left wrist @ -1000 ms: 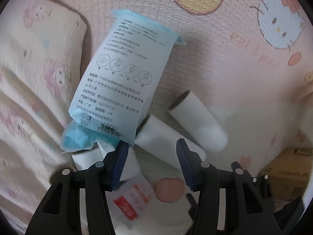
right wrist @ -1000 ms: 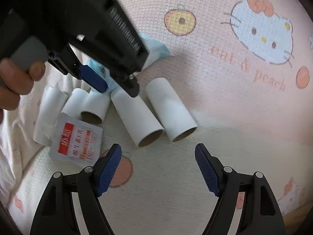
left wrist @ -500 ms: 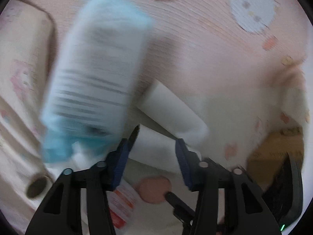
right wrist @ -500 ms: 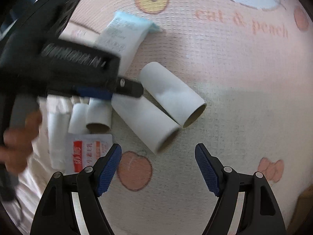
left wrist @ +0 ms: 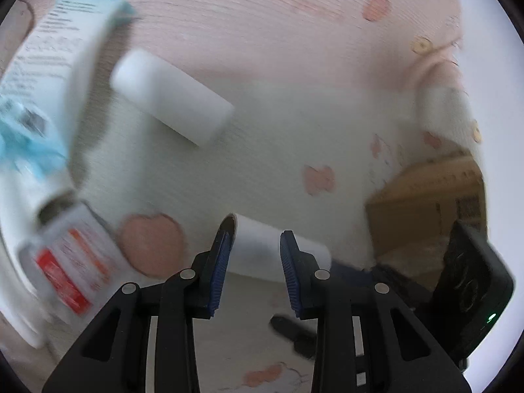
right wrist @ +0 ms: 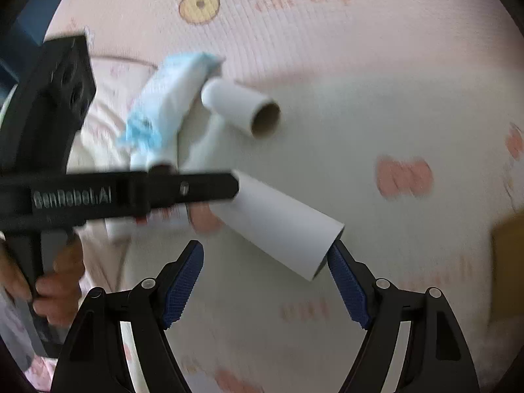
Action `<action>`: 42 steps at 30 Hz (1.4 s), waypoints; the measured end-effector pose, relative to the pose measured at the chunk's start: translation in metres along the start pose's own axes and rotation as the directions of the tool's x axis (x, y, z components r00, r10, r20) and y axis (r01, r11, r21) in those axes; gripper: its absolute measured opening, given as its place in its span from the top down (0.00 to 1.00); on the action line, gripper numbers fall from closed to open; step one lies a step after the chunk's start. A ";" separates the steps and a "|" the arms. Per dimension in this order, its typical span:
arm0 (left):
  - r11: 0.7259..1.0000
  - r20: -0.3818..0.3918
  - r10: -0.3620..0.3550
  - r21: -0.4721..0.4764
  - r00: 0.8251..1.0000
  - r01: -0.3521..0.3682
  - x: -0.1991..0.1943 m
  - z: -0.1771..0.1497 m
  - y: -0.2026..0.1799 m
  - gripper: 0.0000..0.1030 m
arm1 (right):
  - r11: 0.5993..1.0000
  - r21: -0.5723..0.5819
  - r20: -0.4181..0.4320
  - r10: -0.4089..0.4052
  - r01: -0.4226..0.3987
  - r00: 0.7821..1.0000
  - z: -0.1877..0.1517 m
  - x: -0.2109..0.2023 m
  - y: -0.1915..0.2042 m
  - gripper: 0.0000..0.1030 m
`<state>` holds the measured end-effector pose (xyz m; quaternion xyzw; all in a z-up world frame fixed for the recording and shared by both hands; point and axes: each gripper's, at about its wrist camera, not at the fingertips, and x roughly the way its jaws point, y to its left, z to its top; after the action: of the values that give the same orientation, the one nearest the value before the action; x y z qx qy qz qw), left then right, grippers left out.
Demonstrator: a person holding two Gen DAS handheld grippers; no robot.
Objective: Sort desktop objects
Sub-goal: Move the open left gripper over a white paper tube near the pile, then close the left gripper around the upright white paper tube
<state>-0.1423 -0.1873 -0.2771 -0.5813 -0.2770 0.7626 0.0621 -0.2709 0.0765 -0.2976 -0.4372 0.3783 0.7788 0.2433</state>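
Note:
My left gripper (left wrist: 257,258) has its blue pads on either side of a white paper tube (left wrist: 262,245), and its jaws are closing on it. In the right wrist view the same tube (right wrist: 281,226) sticks out from the left gripper's black finger (right wrist: 209,190), apart from the pile. My right gripper (right wrist: 265,285) stands open just below that tube, its right pad close to the tube's open end. A second white tube (left wrist: 170,98) (right wrist: 242,108) lies on the mat beside a blue face-mask pack (left wrist: 49,65) (right wrist: 170,104).
A sachet with a red label (left wrist: 68,262) lies at the left, with more small tubes half hidden beside it. A brown cardboard box (left wrist: 425,203) (right wrist: 511,255) stands at the right. A pink and cream cartoon-print mat (right wrist: 360,65) covers the surface. A hand (right wrist: 55,291) holds the left gripper's handle.
The left gripper has swung right, away from the mask pack, and narrowed its jaws around one tube, which now sits apart from its neighbour. The right gripper's view has rolled and shifted.

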 end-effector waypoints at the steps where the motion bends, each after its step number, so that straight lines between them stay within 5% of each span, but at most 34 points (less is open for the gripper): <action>1: 1.000 0.004 -0.014 0.003 1.000 0.014 0.001 -0.006 -0.006 0.66 | 1.000 0.005 -0.016 0.000 0.000 1.000 -0.006 -0.003 0.001 0.25; 6: 0.999 -0.022 -0.050 0.005 0.998 0.050 0.007 -0.031 -0.020 0.66 | 0.999 0.017 -0.067 -0.027 0.028 0.997 -0.058 -0.017 -0.008 0.25; 10: 0.999 0.003 -0.034 -0.033 0.999 0.034 0.001 -0.041 -0.016 0.53 | 0.997 0.066 -0.011 -0.039 0.039 0.999 -0.080 -0.043 -0.009 0.25; 18: 0.971 0.105 -0.089 -0.211 0.990 0.110 -0.026 -0.060 0.011 0.51 | 0.965 -0.127 0.048 -0.225 0.230 0.973 -0.071 -0.061 0.011 0.25; 24: 0.915 0.150 -0.149 -0.353 0.977 0.194 -0.016 -0.083 0.028 0.51 | 0.885 -0.303 0.093 -0.341 0.353 0.935 -0.064 -0.063 0.015 0.25; 28: 0.863 0.191 -0.173 -0.443 0.966 0.242 -0.003 -0.092 0.035 0.51 | 0.755 -0.472 0.128 -0.452 0.456 0.883 -0.066 -0.049 0.026 0.25; 32: 0.837 0.200 -0.188 -0.480 0.962 0.264 0.008 -0.094 0.036 0.51 | 0.697 -0.544 0.144 -0.471 0.467 0.870 -0.065 -0.039 0.025 0.25; 34: 0.835 0.198 -0.189 -0.483 0.962 0.264 0.014 -0.093 0.034 0.48 | 0.701 -0.537 0.131 -0.480 0.469 0.867 -0.060 -0.035 0.020 0.25; 36: 0.833 0.175 -0.204 -0.485 0.963 0.264 0.022 -0.091 0.033 0.47 | 0.746 -0.500 0.052 -0.482 0.441 0.875 -0.054 -0.030 0.010 0.25; 39: 0.822 0.140 -0.230 -0.501 0.963 0.269 0.035 -0.092 0.031 0.47 | 0.843 -0.412 -0.014 -0.385 0.345 0.923 -0.047 -0.032 -0.004 0.25; 42: 0.829 0.111 -0.215 -0.505 0.970 0.241 0.043 -0.091 0.029 0.46 | 0.873 -0.384 -0.044 -0.344 0.302 0.938 -0.044 -0.028 -0.010 0.25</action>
<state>-0.0659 -0.1623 -0.3434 -0.5202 -0.5394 0.6621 -0.0118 -0.2276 0.0461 -0.2915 -0.5750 0.1586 0.7589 0.2614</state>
